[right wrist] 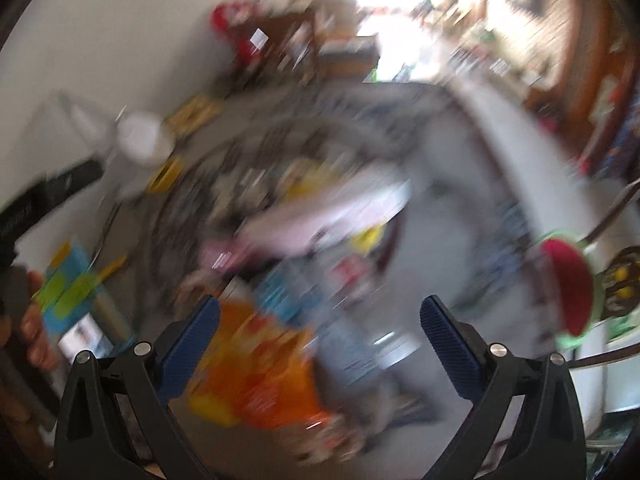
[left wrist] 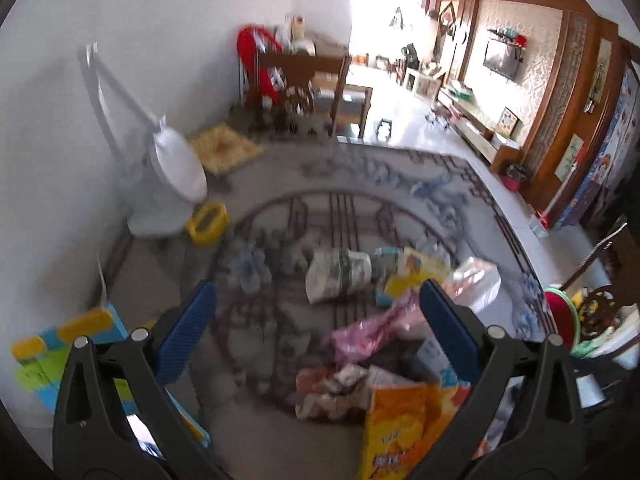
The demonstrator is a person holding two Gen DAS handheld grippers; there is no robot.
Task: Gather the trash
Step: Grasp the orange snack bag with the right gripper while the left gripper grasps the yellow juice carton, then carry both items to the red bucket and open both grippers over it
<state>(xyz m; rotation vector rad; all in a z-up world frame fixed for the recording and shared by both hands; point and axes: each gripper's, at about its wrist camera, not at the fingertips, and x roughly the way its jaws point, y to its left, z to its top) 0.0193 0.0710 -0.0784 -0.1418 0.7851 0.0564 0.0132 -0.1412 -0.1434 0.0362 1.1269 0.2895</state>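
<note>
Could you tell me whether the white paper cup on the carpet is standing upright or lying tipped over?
Tipped over. The left wrist view shows the paper cup lying on its side on the carpet, among the other wrappers.

Left gripper (left wrist: 318, 312), right gripper (right wrist: 320, 324) — black frames, blue pads, silver screws.

Orange crinkled foil chip bag (left wrist: 404, 428) nearest on patterned grey woven rug (left wrist: 280, 224); pink plastic wrapper (left wrist: 372, 330) behind it, crumpled white paper cup (left wrist: 340, 274) farther back; white plastic stand fan (left wrist: 176, 172) far left by wall.
</note>
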